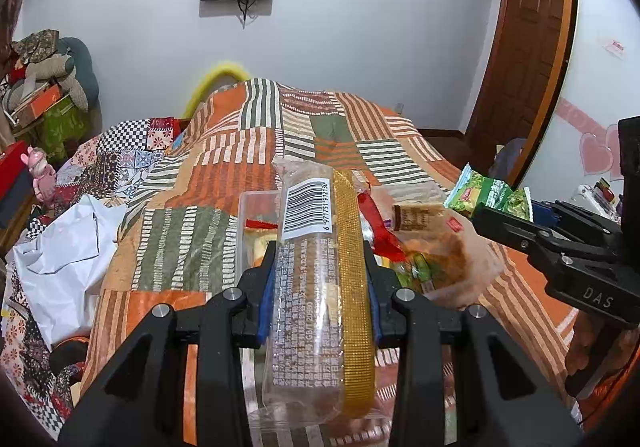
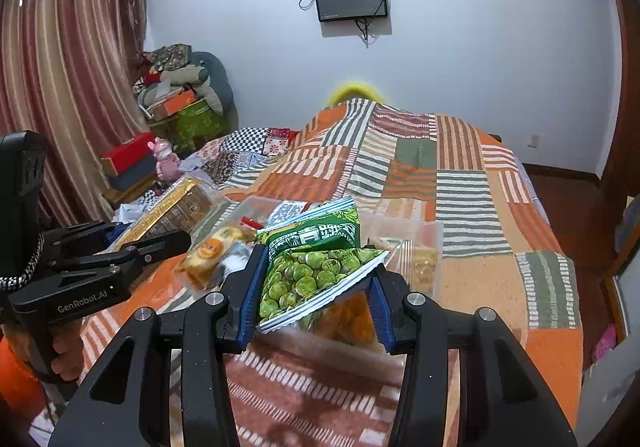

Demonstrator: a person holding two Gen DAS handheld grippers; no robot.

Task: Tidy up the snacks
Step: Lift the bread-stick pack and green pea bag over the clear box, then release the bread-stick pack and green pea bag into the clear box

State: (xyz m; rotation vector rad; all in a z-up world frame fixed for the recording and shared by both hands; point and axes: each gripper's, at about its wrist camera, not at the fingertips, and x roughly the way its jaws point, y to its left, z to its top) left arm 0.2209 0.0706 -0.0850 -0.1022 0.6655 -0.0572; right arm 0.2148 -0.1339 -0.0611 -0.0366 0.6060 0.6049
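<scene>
Left hand-held gripper (image 1: 320,283) clamped on a long clear cracker pack (image 1: 316,267), long axis toward 12 o'clock. Right hand-held gripper (image 2: 316,287) clamped on a green pea packet (image 2: 316,267). Clear snack box (image 2: 400,231) on the bed (image 2: 460,187) just beyond at 12 o'clock, nearer the right.

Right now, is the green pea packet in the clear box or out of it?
Out: the right gripper holds the green pea packet above the clear box.
</scene>
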